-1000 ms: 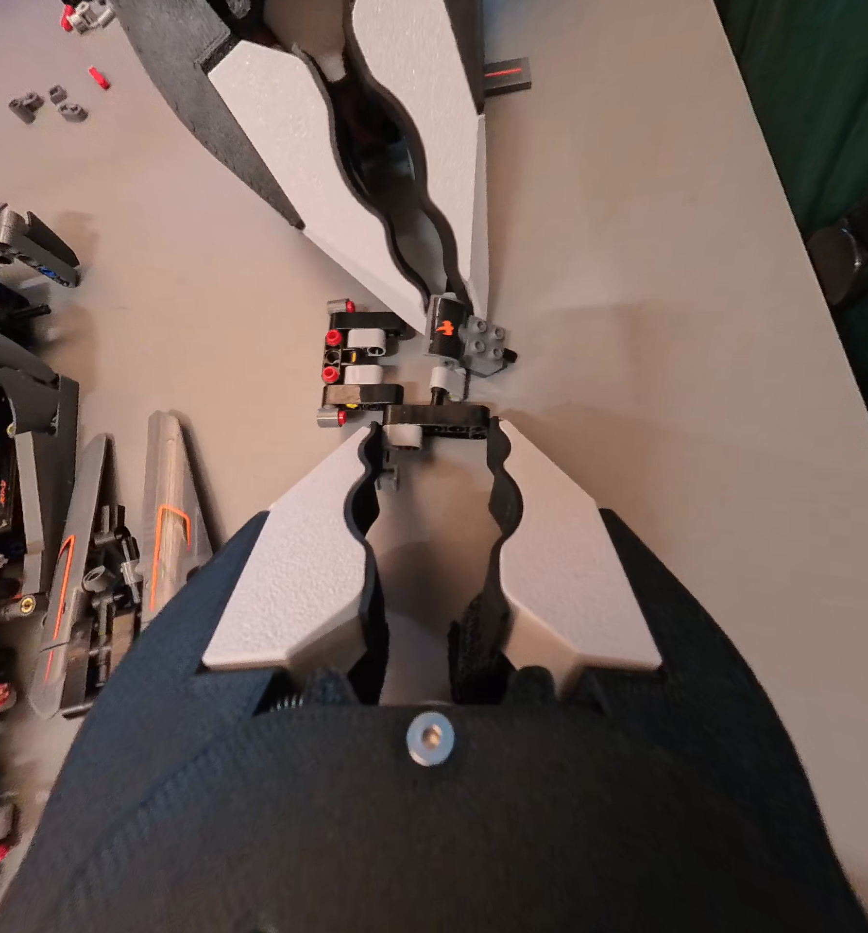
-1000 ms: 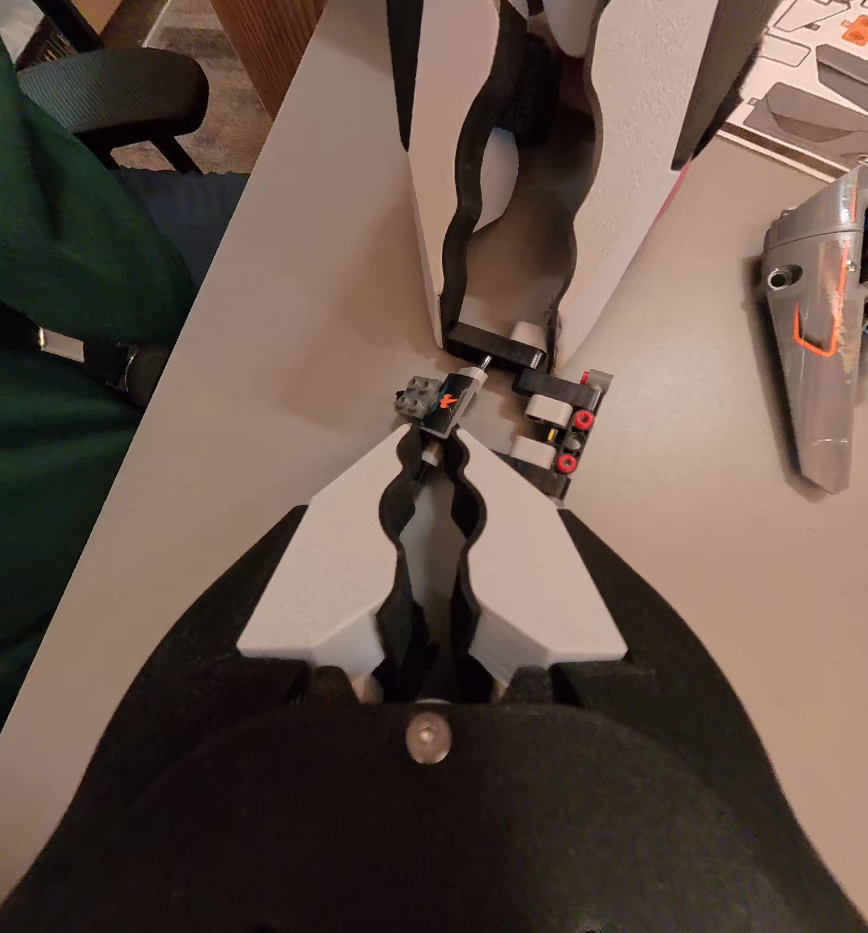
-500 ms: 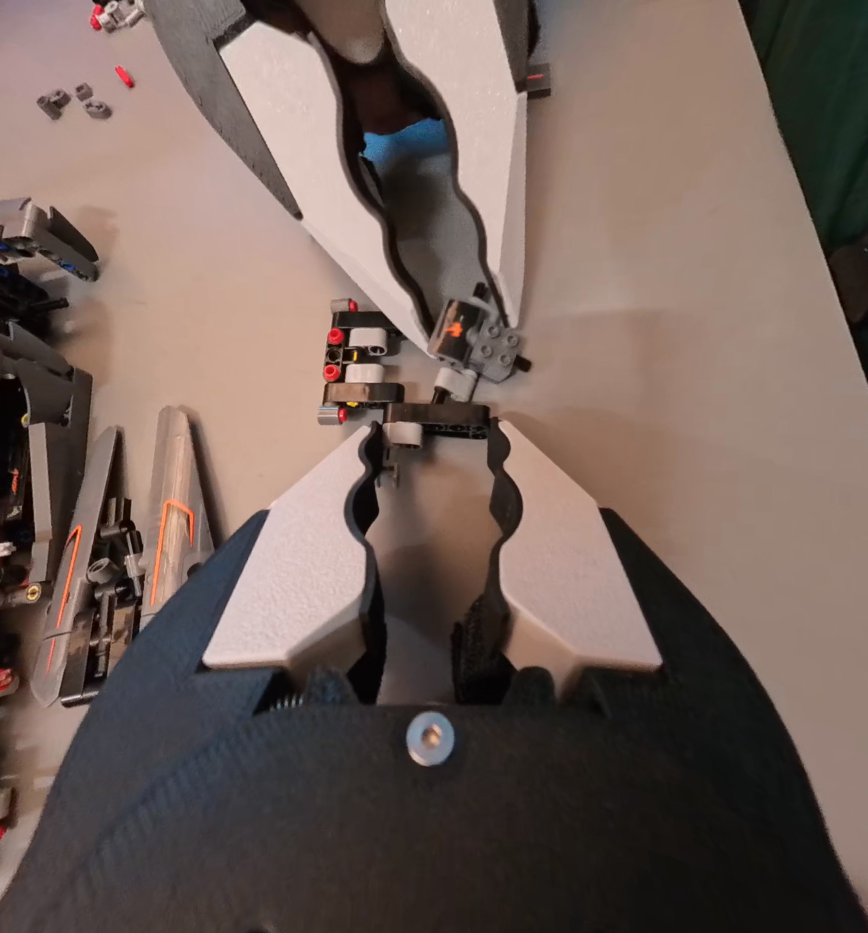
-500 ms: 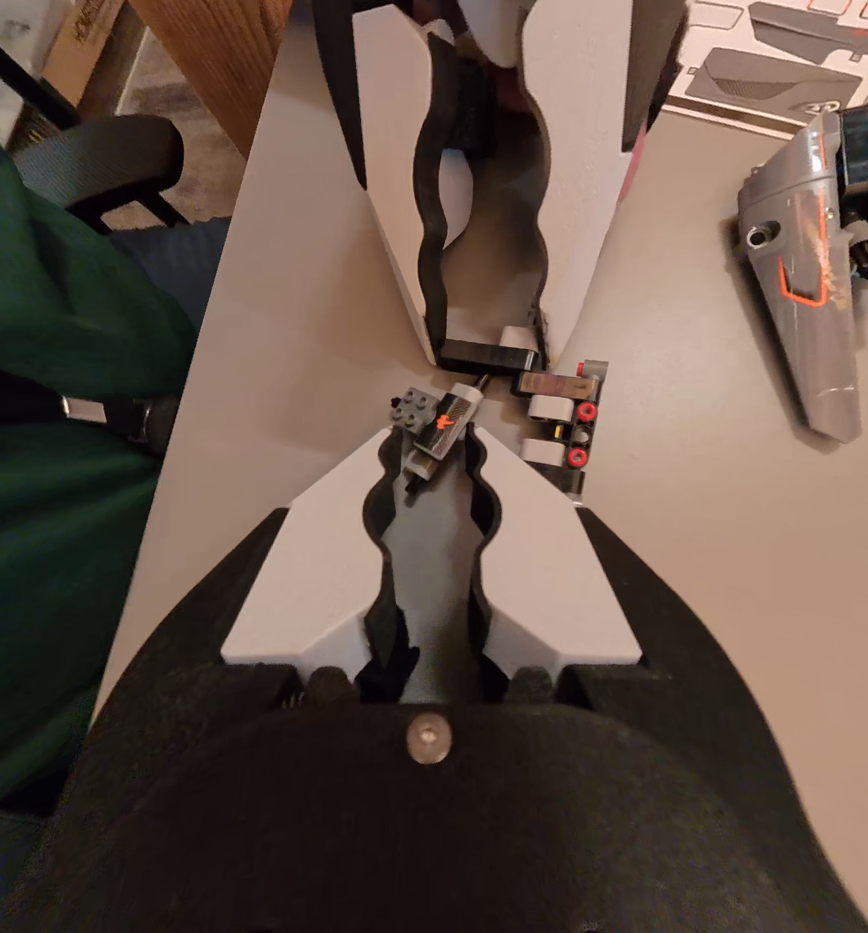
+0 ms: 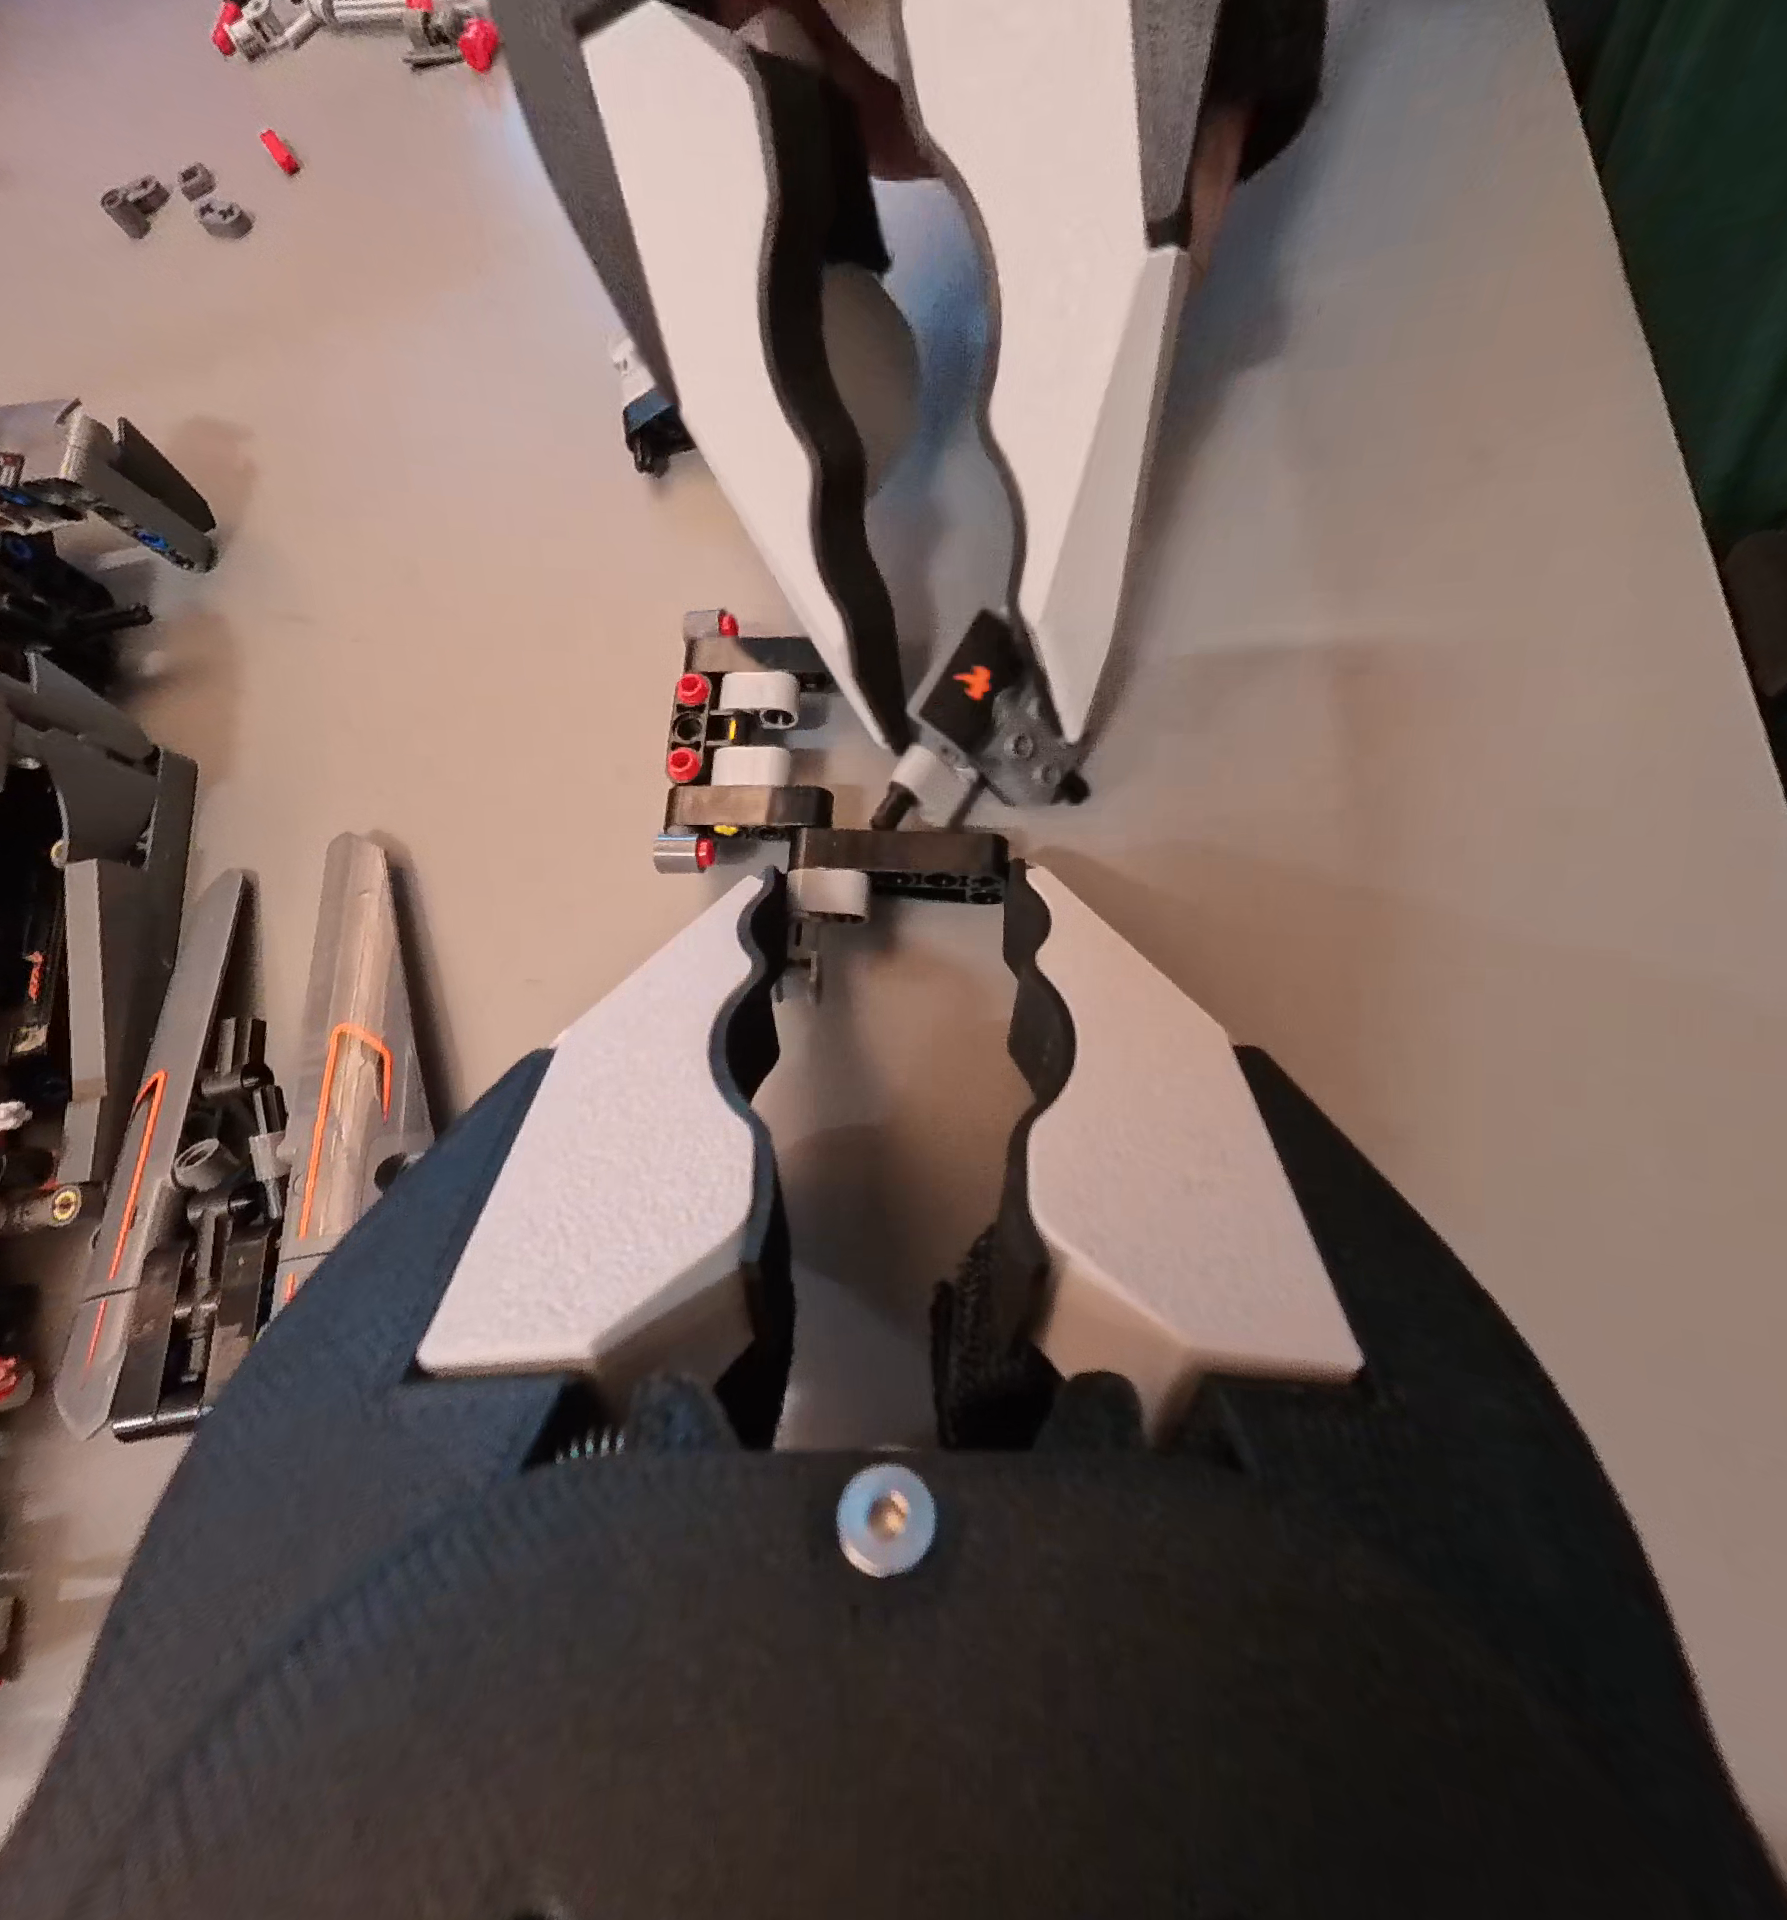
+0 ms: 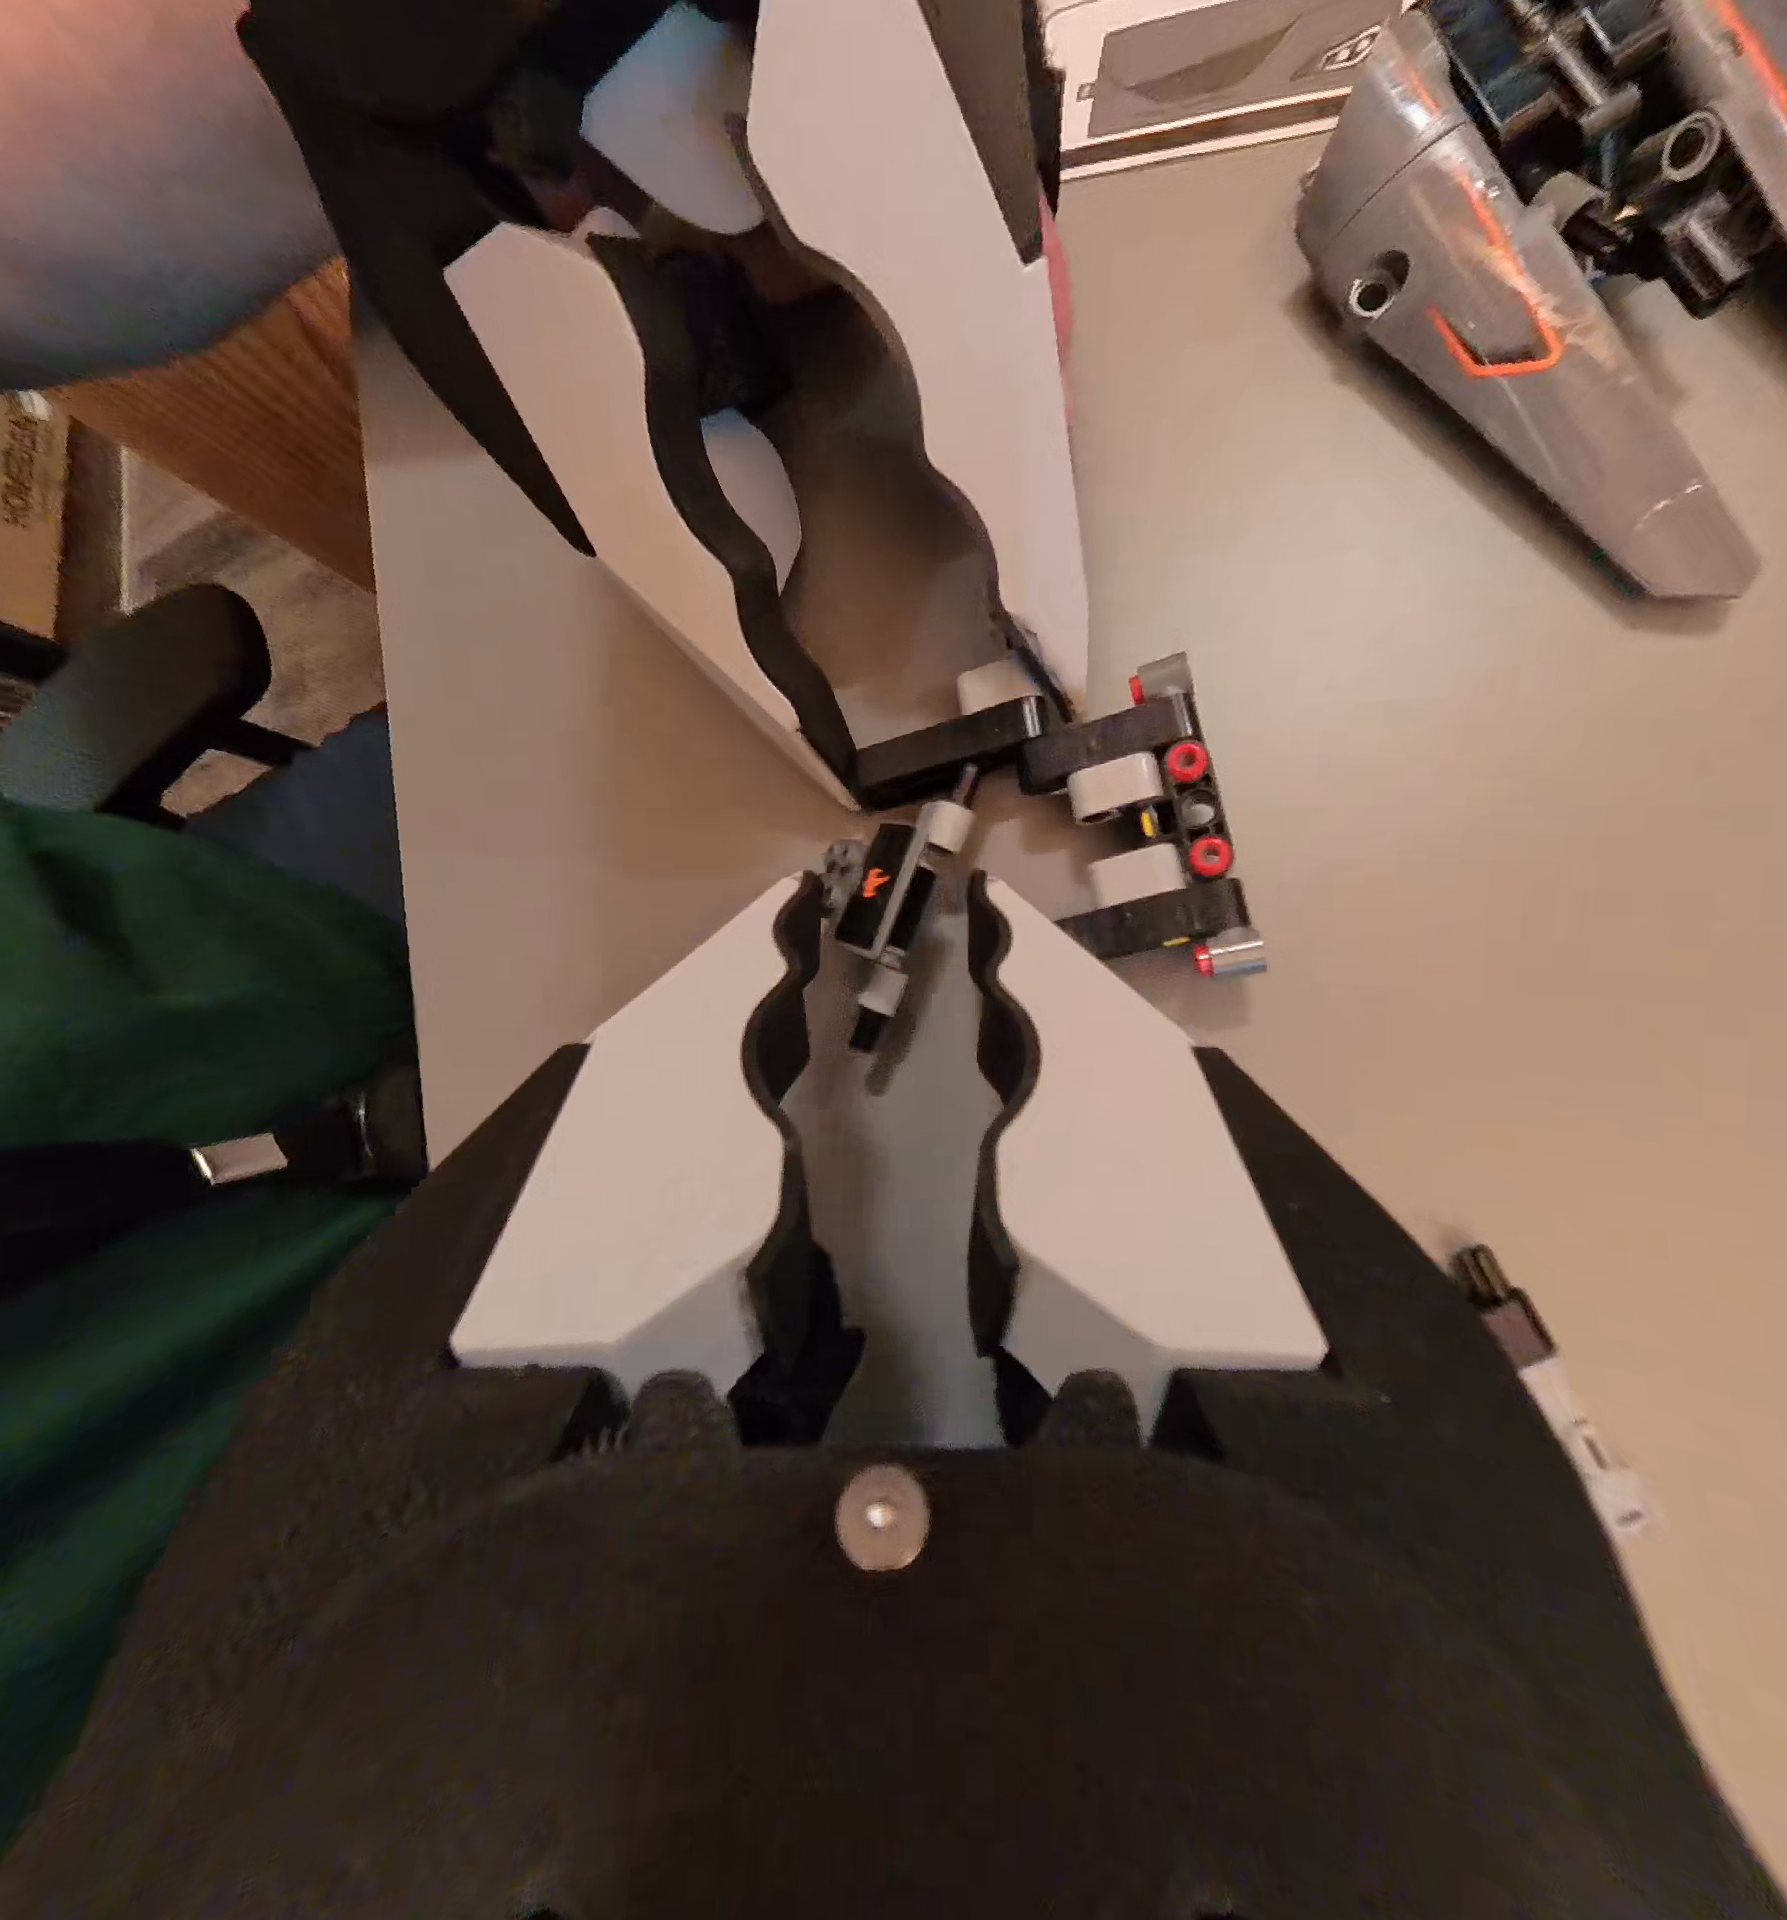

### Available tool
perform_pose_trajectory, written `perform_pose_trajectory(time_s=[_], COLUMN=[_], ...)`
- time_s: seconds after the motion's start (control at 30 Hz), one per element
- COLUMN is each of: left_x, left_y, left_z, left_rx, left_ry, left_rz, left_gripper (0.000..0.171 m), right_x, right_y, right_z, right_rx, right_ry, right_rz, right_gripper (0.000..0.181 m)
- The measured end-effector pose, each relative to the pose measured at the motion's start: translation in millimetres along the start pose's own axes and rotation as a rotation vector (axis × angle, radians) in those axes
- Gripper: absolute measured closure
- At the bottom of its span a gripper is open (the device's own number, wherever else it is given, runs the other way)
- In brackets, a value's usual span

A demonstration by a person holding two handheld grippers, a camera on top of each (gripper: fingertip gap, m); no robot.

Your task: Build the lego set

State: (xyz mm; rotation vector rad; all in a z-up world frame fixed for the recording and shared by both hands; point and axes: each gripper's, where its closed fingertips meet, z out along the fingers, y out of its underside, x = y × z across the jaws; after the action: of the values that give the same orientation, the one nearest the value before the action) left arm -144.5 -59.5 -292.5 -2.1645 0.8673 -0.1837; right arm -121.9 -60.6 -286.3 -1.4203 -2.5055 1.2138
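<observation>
A small black and light-grey Technic frame with red pins (image 5: 733, 758) lies near the table's edge; it also shows in the right wrist view (image 6: 1149, 821). My left gripper (image 5: 894, 883) is shut on the frame's black beam (image 5: 910, 857). A black block with an orange mark (image 6: 884, 894) sits on a thin axle that enters the beam. My right gripper (image 6: 889, 883) has its jaws parted on either side of this block. A grey plate on the block touches one pad, and a small gap shows at the other. From the left wrist view, the right gripper (image 5: 982, 732) reaches in from above.
Grey body panels with orange lines (image 5: 349, 1039) and a part-built car (image 5: 6, 935) lie to my left. Loose small pieces (image 5: 182, 197) lie farther off. A small axle piece (image 6: 1533, 1351) lies by my right gripper. The table edge (image 5: 1647, 520) is close, with a person in green beyond it. Both grippers' tips are close together, under 4 cm apart.
My right gripper, pinched on the axle end a second ago, has opened wider and slid forward around the black block. The block has tilted. My left gripper still holds the beam.
</observation>
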Motion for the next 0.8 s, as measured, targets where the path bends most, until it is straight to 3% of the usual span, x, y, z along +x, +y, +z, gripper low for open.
perform_pose_trajectory(time_s=[0.03, 0.33, 0.5, 0.8], left_x=[0.0, 2.4, -1.7, -5.0], left_y=[0.0, 0.4, -7.0, -3.2], left_z=[0.0, -2.4, -8.2, -6.1], left_rx=[-0.001, 0.008, 0.069, 0.034], left_ry=[-0.002, -0.018, -0.025, -0.036], left_rz=[-0.002, 0.019, -0.005, 0.018], left_gripper=[0.131, 0.131, 0.131, 0.131], right_x=[-2.3, -3.7, -0.8, 1.4], right_y=[-0.8, 0.9, -1.5, -1.8], right_z=[1.1, -2.3, -3.9, -4.7], right_rx=[0.009, 0.002, -0.034, -0.021], right_ry=[-0.017, -0.08, -0.064, -0.051], right_rz=[0.021, -0.034, -0.109, -0.151], right_gripper=[0.162, 0.165, 0.166, 0.168])
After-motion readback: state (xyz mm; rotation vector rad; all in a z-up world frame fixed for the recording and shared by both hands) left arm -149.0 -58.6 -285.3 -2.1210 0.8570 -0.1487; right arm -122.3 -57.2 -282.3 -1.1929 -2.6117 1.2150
